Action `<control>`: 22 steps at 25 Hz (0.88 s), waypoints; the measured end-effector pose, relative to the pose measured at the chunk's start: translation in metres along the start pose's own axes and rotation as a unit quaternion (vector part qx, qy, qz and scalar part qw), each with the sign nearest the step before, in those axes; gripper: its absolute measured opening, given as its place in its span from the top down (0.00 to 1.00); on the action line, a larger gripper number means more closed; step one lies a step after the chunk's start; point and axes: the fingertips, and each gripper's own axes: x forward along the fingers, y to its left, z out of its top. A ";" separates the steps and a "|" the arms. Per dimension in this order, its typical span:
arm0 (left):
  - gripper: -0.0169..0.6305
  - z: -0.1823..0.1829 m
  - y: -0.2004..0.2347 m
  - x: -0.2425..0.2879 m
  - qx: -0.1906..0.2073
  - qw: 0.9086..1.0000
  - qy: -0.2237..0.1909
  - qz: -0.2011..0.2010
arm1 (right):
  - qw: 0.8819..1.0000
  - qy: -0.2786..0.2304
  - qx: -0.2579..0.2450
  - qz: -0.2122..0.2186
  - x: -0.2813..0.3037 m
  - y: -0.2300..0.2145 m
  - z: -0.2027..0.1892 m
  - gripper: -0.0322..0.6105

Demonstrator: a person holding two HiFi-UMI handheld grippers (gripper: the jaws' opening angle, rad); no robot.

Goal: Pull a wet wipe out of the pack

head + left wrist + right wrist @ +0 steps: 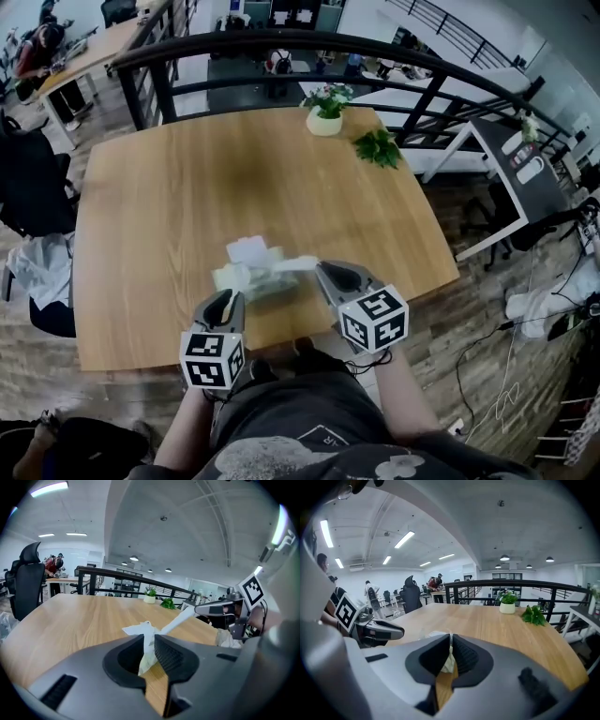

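- My left hand-held gripper (234, 296) sits low in the head view, left of centre. Its own view shows the jaws nearly together, pinching a fold of the soft pale-green wet-wipe pack (246, 279).
- The pack is near the front edge of the light wooden counter (187, 206), just above both hand-held grippers in the head view. A white flap (248, 249) stands up at the pack's top.
- My right hand-held gripper (322, 270) is just right of the pack. Its own view shows the jaws pressed onto a thin white wet wipe (298, 263).
- The wipe runs as a taut strip from the top of the pack rightward to the right jaws. Its far end is not free of the pack.
- From the left gripper view, that strip climbs to the right, from the crumpled white top of the pack to the other gripper's tip.
- I can't tell whether the pack's base rests on the counter.
- At the far edge of the counter, top centre of the head view, I see a small white pot with a flowering plant (324, 120). A loose green leafy sprig (378, 147) lies just to its right.
- A black metal railing (281, 39) curves behind the counter.
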 end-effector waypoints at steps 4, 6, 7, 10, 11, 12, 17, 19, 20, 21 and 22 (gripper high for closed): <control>0.80 -0.006 -0.004 -0.001 0.003 1.000 0.001 -0.015 | 1.000 0.007 0.002 -0.007 -0.009 0.008 -0.015 0.89; 0.80 -0.007 -0.006 -0.002 0.002 1.000 -0.001 -0.015 | 1.000 0.010 0.001 -0.006 -0.012 0.009 -0.019 0.89; 0.80 -0.007 -0.007 -0.003 0.003 1.000 -0.002 -0.014 | 1.000 0.010 -0.001 -0.006 -0.013 0.009 -0.019 0.89; 0.80 -0.009 -0.012 -0.003 0.005 1.000 -0.001 -0.015 | 1.000 0.007 -0.004 -0.002 -0.017 0.010 -0.018 0.89; 0.80 -0.009 -0.016 -0.003 0.005 1.000 0.001 -0.017 | 1.000 0.006 -0.005 0.000 -0.019 0.009 -0.018 0.89; 0.80 -0.010 -0.020 -0.003 0.004 1.000 0.002 -0.019 | 1.000 0.005 -0.004 0.002 -0.022 0.008 -0.019 0.89; 0.80 -0.013 -0.038 -0.010 0.001 1.000 -0.005 0.000 | 0.999 -0.007 0.016 0.031 -0.039 0.009 -0.021 0.89; 0.80 -0.016 -0.048 -0.014 -0.002 1.000 -0.008 0.004 | 0.999 -0.009 0.011 0.036 -0.048 0.008 -0.025 0.89; 0.80 -0.017 -0.053 -0.016 -0.003 1.000 -0.009 0.005 | 0.999 -0.009 0.009 0.038 -0.052 0.008 -0.027 0.89; 0.80 -0.019 -0.059 -0.018 -0.004 1.000 -0.009 0.005 | 0.999 -0.010 0.008 0.041 -0.057 0.008 -0.030 0.89; 0.80 -0.021 -0.064 -0.021 -0.004 1.000 -0.009 0.007 | 0.999 -0.011 0.009 0.045 -0.061 0.008 -0.033 0.89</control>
